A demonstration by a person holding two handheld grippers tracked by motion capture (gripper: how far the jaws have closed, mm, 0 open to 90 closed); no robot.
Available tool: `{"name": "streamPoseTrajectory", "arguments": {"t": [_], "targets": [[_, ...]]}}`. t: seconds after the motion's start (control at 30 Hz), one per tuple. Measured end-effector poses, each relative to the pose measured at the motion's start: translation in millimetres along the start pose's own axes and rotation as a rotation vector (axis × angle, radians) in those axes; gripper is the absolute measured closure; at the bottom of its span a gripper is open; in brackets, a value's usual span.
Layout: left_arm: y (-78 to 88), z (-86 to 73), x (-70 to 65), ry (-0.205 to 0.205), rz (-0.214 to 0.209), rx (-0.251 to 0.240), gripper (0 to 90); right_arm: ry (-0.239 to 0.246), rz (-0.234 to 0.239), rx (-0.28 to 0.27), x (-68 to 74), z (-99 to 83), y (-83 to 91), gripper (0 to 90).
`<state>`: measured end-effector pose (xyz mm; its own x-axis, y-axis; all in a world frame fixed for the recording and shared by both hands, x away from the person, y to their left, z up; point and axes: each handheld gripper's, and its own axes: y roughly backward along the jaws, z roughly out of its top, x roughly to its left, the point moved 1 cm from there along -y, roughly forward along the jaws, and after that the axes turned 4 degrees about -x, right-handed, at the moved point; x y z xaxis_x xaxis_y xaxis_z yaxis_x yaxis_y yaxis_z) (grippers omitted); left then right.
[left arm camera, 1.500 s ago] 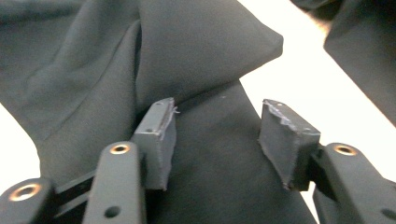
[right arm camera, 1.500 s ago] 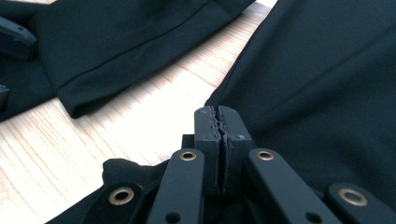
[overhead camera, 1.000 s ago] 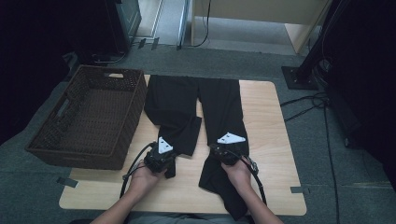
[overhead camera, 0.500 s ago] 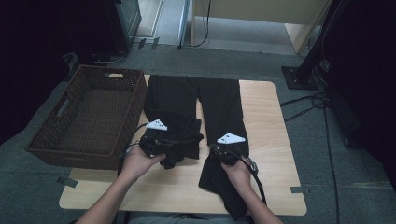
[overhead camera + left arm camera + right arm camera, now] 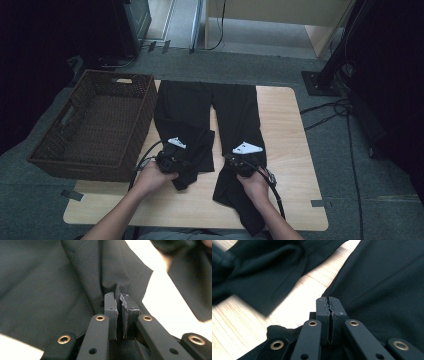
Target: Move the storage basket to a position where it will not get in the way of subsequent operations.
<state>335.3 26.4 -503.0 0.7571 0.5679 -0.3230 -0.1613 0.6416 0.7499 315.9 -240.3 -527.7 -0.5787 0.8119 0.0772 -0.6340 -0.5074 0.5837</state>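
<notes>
The room is dim, and both far corners beyond the table are almost black. In the left gripper view the wood is overexposed to white glare. Near cloth edges are blurred, and the black trousers show little detail.

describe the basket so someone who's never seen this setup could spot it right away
Start at the light wooden table with the black trousers spread across it. At the table's left edge, beside the trousers, stands the basket. It is a dark brown woven rectangular box with handle cut-outs in its walls, the one raised, open-topped thing there; the trousers lie flat.
</notes>
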Motion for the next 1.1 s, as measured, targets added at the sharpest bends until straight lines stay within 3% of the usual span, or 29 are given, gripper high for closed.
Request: {"name": "streamPoseTrajectory", "arguments": {"t": [0.1,0.23,0.3,0.4,0.53,0.63,0.77,0.83,1.1], "targets": [[5.2,-2.6,-3.8,0.004,-0.001,-0.035,79.0,0.0,0.0,0.0,0.1,0.0,0.0,87.5],[20.6,8.3,-8.2,0.016,-0.017,-0.102,68.3,0.0,-0.004,-0.002,0.5,-0.1,-0.1,87.5],[27.6,17.8,-13.8,0.006,-0.012,-0.146,68.3,0.001,-0.005,-0.002,0.6,-0.1,-0.1,87.5],[29.0,31.5,-22.7,-0.001,-0.037,-0.185,73.3,0.001,-0.004,-0.002,0.5,-0.1,-0.2,87.5],[5.5,39.0,-29.8,-0.021,-0.02,-0.13,81.7,0.0,-0.004,-0.003,0.5,-0.1,-0.2,87.5],[-15.8,39.7,-29.6,-0.005,-0.002,-0.079,83.2,0.001,-0.002,-0.001,0.3,-0.1,0.0,87.5],[-36.4,36.0,-29.4,-0.025,0.036,-0.017,84.0,0.001,-0.004,-0.001,0.1,-0.1,0.1,87.5],[-41.5,32.3,-30.3,-0.033,0.036,0.003,84.6,0.003,-0.004,0.0,0.0,-0.2,0.2,87.5],[-39.8,13.8,-45.3,-0.039,-0.021,-0.012,86.4,0.003,-0.006,-0.001,0.3,-0.2,0.2,87.5]]}}
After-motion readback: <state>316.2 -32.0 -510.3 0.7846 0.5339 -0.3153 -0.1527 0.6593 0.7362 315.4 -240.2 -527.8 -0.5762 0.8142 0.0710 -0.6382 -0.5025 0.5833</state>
